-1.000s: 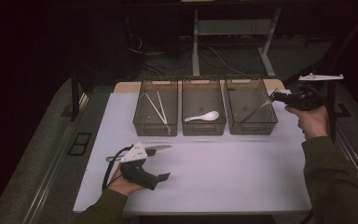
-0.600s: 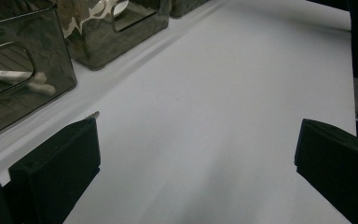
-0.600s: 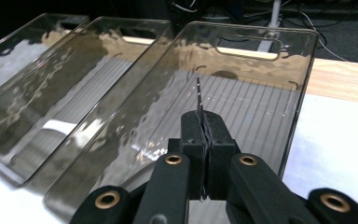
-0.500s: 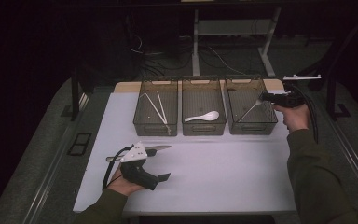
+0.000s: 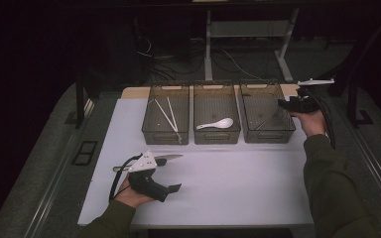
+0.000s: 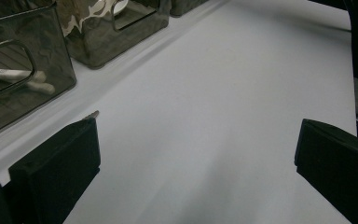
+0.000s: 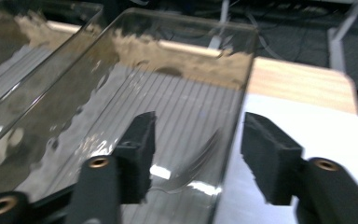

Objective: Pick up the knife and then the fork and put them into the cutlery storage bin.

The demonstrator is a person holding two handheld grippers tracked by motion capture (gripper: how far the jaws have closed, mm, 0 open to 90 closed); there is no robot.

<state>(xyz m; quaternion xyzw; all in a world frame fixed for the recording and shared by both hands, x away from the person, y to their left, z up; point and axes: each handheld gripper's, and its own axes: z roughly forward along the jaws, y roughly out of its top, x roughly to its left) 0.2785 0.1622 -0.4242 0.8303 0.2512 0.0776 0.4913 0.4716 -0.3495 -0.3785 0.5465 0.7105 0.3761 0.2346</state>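
Three clear bins stand in a row at the back of the white mat (image 5: 238, 173). The left bin (image 5: 166, 136) holds chopsticks (image 5: 168, 113), the middle bin (image 5: 217, 137) a white spoon (image 5: 216, 124), and the right bin (image 5: 268, 136) a metal utensil (image 5: 267, 120). My right gripper (image 5: 283, 102) hangs at that bin's right wall. Its jaws (image 7: 196, 140) have just been opening and stand apart astride the wall, with nothing pressed between the pads. A shiny utensil (image 7: 200, 161) lies in the bin below them. My left gripper (image 5: 171, 173) rests open on the mat beside a metal knife (image 5: 171, 157).
A strip of bare wooden tabletop (image 5: 131, 92) runs behind the bins. Table legs and cables (image 5: 208, 54) stand on the dark floor beyond. Wide white mat (image 6: 223, 93) lies ahead of the left gripper's jaws (image 6: 196, 154).
The right hand has come left and down to the right bin's wall, and its jaws have opened. The left hand and its gripper have stayed put.
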